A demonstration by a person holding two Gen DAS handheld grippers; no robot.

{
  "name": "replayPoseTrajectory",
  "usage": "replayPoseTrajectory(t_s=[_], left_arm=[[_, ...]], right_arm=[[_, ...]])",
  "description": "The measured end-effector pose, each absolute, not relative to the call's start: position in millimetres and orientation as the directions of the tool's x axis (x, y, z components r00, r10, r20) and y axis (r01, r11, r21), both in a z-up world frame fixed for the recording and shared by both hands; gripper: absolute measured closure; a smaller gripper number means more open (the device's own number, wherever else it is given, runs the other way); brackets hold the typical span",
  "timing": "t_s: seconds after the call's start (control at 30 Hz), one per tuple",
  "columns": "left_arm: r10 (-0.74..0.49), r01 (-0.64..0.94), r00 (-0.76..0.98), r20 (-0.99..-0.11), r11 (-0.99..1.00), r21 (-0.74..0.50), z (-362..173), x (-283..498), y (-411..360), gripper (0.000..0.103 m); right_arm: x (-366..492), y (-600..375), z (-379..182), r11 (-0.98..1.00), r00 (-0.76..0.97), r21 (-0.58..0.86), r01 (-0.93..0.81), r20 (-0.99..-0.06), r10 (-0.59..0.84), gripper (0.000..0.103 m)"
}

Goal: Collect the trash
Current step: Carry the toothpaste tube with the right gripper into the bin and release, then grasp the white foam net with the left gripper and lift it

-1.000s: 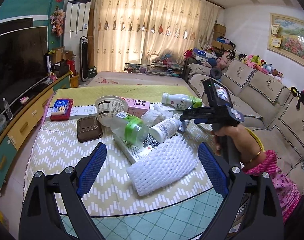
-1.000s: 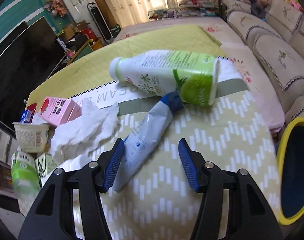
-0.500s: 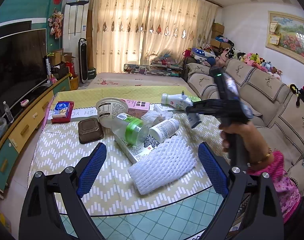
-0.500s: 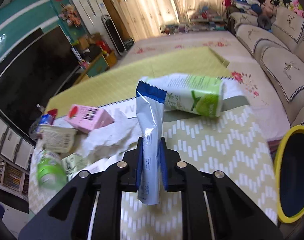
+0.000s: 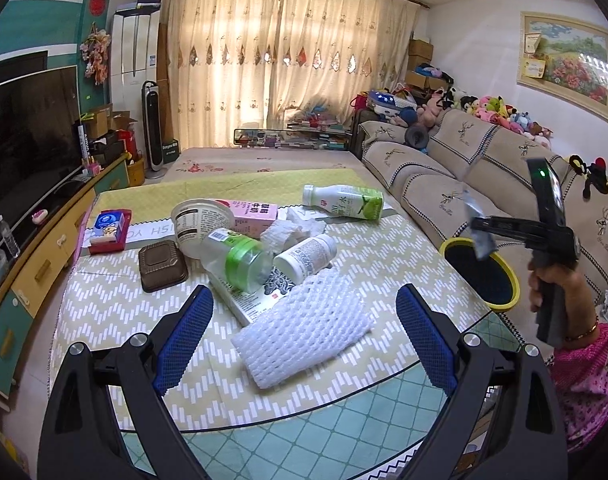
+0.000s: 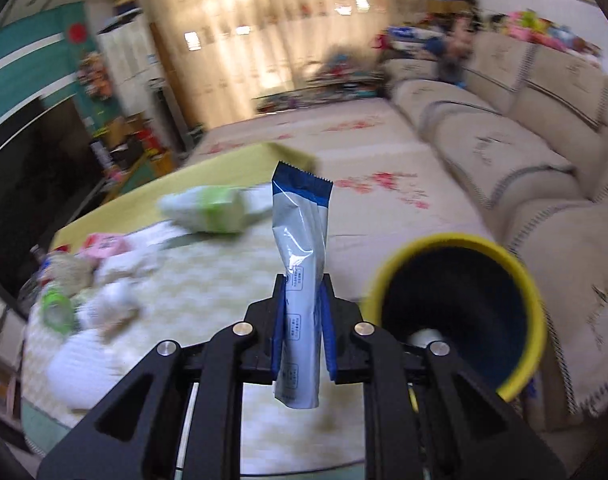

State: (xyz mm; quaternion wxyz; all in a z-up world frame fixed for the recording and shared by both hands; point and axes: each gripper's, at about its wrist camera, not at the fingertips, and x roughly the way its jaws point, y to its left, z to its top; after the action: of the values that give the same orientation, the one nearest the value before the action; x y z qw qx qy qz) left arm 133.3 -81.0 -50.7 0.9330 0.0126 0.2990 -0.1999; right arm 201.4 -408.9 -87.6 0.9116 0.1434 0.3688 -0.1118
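- Table (image 5: pixel 104 308) w/ zigzag cloth fills lower-left of left wrist view; trash clustered mid-table.
- Sofa (image 5: pixel 463 168) runs along 3 o'clock side of table.
- Bin (image 6: pixel 459 312), yellow rim, dark inside, stands off table's 3 o'clock edge, just beside sofa; white item seen at its bottom.
- Left gripper (image 5: pixel 304 336) low over table's near edge, jaws spread wide, nothing between; foam net sleeve (image 5: pixel 304 344) lies on cloth btwn the pads, not touched.
- Right gripper (image 6: pixel 302 328) held by a hand (image 5: pixel 551 280) in pink sleeve, up in air at bin's 9 o'clock per right wrist view; jaws pinching the wrapper.
- Green-label bottle (image 5: pixel 345 202) lies on side at table's 1 o'clock, cap twd 9.
- Wrapper (image 6: pixel 302 264), silver w/ blue end, clamped mid-length btwn both pads; long axis along gripper fingers, blue serrated end pointing 12 o'clock, away from gripper, plain end hangs twd 6. Off the table, near bin rim, not inside it.
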Motion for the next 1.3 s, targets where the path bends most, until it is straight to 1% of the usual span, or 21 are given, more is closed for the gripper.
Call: replayPoseTrajectory(t_s=[0.13,0.43,0.47,0.5,0.57,0.67,0.9,1.07,1.17,1.2,1.3], left_arm=[[-0.372,0.39,0.729,-0.574,0.916,-0.098,-56,137,-89,0.011],[-0.36,0.397,0.712,-0.603,0.914,-0.077,-67,145,-103,0.011],[-0.361,0.397,0.709,-0.606,0.914,-0.08,-68,147,-103,0.011],[-0.362,0.397,0.704,-0.612,0.914,-0.085,-70,148,-104,0.011],[-0.359,0.396,0.696,-0.622,0.914,-0.085,-74,151,-104,0.011],[-0.348,0.396,0.685,-0.641,0.915,-0.073,-82,156,-105,0.011],[-0.337,0.427,0.647,-0.684,0.903,-0.042,-105,178,-100,0.011],[-0.361,0.448,0.584,-0.727,0.89,-0.082,-125,202,-95,0.011],[-0.346,0.445,0.567,-0.747,0.892,-0.076,-135,210,-95,0.012],[-0.341,0.439,0.563,-0.753,0.895,-0.077,-138,212,-95,0.013],[-0.339,0.425,0.549,-0.764,0.9,-0.094,-142,214,-93,0.022]], right_arm=[[196,-455,-108,0.897,0.652,0.149,0.415,-0.737,-0.179,0.086],[204,-506,-159,0.854,0.568,0.125,0.505,-0.794,-0.219,0.083],[205,-509,-163,0.851,0.56,0.121,0.511,-0.798,-0.222,0.079],[205,-511,-166,0.849,0.557,0.122,0.514,-0.8,-0.222,0.077],[204,-513,-168,0.846,0.554,0.121,0.519,-0.801,-0.226,0.067],[201,-516,-168,0.846,0.562,0.118,0.521,-0.793,-0.236,0.062],[202,-504,-164,0.858,0.572,0.125,0.498,-0.791,-0.216,0.058],[207,-496,-164,0.869,0.574,0.126,0.479,-0.794,-0.201,0.058],[210,-492,-164,0.873,0.576,0.127,0.472,-0.794,-0.196,0.058],[210,-491,-163,0.874,0.577,0.128,0.468,-0.794,-0.193,0.058],[211,-489,-163,0.877,0.58,0.131,0.463,-0.793,-0.187,0.058]])
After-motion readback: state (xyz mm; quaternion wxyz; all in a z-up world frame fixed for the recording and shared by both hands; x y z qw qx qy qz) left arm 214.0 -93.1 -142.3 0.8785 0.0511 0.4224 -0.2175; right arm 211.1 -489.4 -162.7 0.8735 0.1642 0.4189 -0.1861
